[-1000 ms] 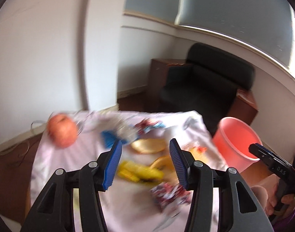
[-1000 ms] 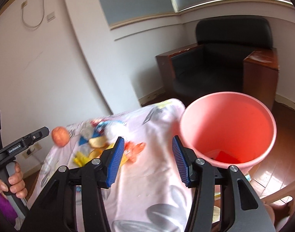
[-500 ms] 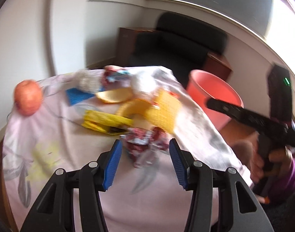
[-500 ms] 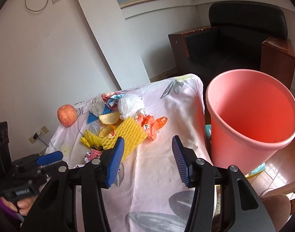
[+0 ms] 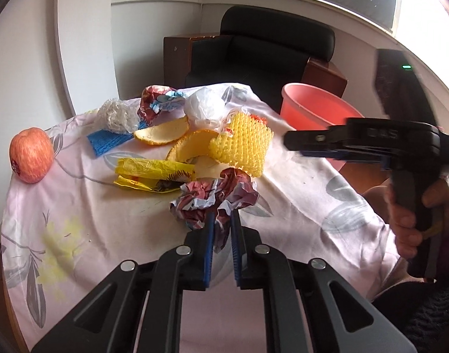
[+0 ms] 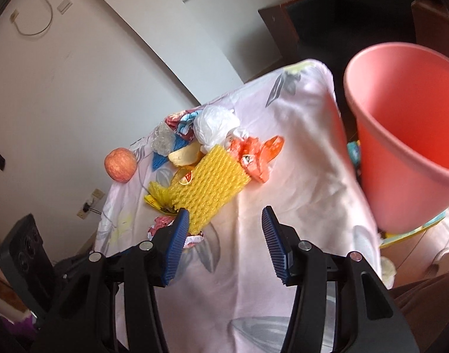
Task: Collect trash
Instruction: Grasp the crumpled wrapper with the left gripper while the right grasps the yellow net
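Trash lies heaped on a table under a pale floral cloth (image 5: pixel 106 220). My left gripper (image 5: pixel 223 217) has its jaws closing on a crumpled red-and-white wrapper (image 5: pixel 215 197), and the blue pads pinch its lower fold. Behind it lie a yellow wrapper (image 5: pixel 153 170), fruit peel (image 5: pixel 162 132), a yellow foam net (image 5: pixel 242 144) and a white plastic bag (image 5: pixel 205 108). My right gripper (image 6: pixel 224 214) is open and empty over the cloth, its left finger beside the foam net (image 6: pixel 212 182). An orange wrapper (image 6: pixel 253 156) lies past the net.
A pink bin (image 6: pixel 401 135) stands off the table's right edge. An apple (image 5: pixel 31 158) sits at the far left of the cloth. A black armchair (image 5: pixel 268 50) is behind the table. A hand (image 5: pixel 407 220) holds the right gripper's handle at the right.
My left gripper came down onto the crumpled wrapper and its jaws closed on it. My right gripper dropped and tilted toward the table, near the foam net, still open.
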A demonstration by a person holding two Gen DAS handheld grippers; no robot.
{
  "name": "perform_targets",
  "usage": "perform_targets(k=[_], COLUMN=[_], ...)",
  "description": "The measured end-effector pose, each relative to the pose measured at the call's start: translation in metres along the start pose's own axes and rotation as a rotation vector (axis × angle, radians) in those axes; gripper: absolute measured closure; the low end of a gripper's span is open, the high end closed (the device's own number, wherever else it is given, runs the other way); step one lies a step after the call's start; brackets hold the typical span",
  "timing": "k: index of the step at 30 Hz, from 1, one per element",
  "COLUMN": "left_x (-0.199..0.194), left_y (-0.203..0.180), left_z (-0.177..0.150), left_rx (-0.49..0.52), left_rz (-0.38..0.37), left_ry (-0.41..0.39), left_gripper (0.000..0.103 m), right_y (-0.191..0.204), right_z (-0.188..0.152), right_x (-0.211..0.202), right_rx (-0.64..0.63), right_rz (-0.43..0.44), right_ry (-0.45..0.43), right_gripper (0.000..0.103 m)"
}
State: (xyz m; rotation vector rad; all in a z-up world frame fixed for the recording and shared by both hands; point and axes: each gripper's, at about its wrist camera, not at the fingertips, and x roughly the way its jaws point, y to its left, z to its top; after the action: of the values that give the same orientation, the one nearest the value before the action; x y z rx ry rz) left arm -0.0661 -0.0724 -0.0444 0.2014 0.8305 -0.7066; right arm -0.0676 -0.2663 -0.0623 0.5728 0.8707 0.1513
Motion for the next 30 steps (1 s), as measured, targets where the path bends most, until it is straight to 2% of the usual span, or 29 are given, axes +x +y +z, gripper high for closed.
perform_targets(k=[5,10,13,17,18,19,21,22,23,30], left_x=[-0.011,-0.017,-0.021,-0.021,-0.020,-0.021,-0.022,-0.022,-0.022,-0.024], left_y=[0.006,0.018,0.024,0.030,0.031,0.032,0.033,0.033,0.033,0.037], left_z=[-0.007,-0.012,-0.015,-0.016,-0.016,-0.016,-0.016,-0.016,-0.016,-0.013], left_rx=[-0.017,-0.063,-0.085,-0.110,-0.116,-0.119,-0.123,-0.125,-0.127,-0.151], left_rz=[-0.019,-0.017,-0.017,-0.018,-0.019,-0.019,-0.017,-0.015,-0.012,0.003], left_ry=[-0.017,-0.021,-0.031,-0.033,-0.033,-0.034,-0.038,-0.039,-0.039,-0.046], left_gripper=[0.094,0.094,0.094,0.094,0.094,0.094,0.094,0.094,0.094,0.094], right_y=[0.000,-0.003,-0.002,0.000,0.001,0.002,0.005,0.005,0.005,0.016], right_z=[0.004,0.002,0.003,0.007,0.007,0.007,0.006,0.005,0.004,-0.003], right_x=[0.025,0.043,0.041,0.043,0.044,0.044,0.047,0.047,0.045,0.018], right_rx=[0.078,0.128,0.124,0.104,0.096,0.090,0.068,0.059,0.049,-0.054], right_rz=[0.046,-0.011,-0.038,-0.026,-0.024,-0.021,-0.024,-0.025,-0.027,-0.034], right_ry=[0.056,0.084,0.058,0.038,0.036,0.039,0.044,0.041,0.036,-0.022], right_gripper=[0.051,0.051,0.051,0.052,0.056,0.069,0.081,0.091,0.094,0.096])
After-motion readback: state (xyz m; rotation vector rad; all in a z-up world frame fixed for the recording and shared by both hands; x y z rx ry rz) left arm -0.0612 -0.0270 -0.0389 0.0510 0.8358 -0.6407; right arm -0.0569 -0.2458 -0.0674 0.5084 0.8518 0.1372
